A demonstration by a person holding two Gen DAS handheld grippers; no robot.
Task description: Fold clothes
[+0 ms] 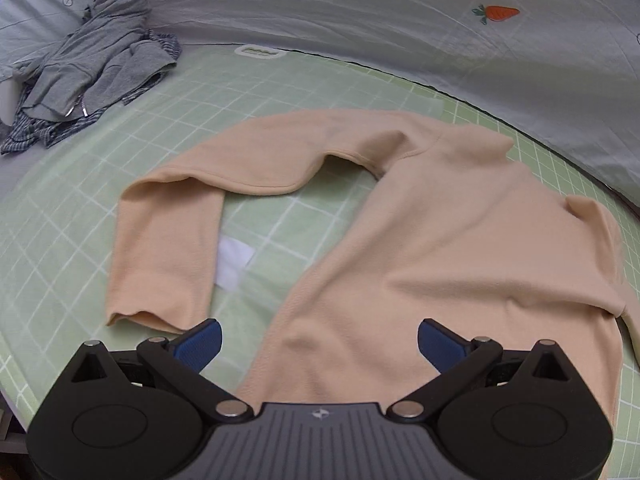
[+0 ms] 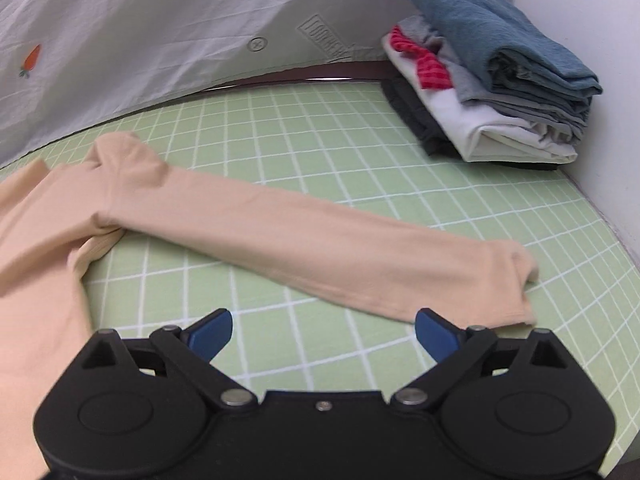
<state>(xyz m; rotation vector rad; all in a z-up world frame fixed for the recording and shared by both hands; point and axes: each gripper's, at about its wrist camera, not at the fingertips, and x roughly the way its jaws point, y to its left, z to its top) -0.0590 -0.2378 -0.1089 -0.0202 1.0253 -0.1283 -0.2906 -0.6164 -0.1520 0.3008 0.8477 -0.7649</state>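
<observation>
**Both jaws wide, peach top flat on the mat**

Your left gripper [image 1: 319,339] hangs over the hem end of the peach long-sleeved top [image 1: 432,248], jaws spread, nothing between them. Your right gripper [image 2: 323,335] has its jaws spread too, empty, just short of the cuff of the top's right sleeve [image 2: 304,236], which lies straight across the green grid mat [image 2: 320,140]. In the left view the other sleeve [image 1: 168,240] bends back on itself, with a white patch [image 1: 234,262] just beside it on the mat. Farther off, a crumpled grey hoodie [image 1: 96,60] sits at the mat's edge. In the right view, a stack of folded clothes [image 2: 496,80] rests at the far corner, against the carrot-print sheet [image 2: 140,32].
</observation>
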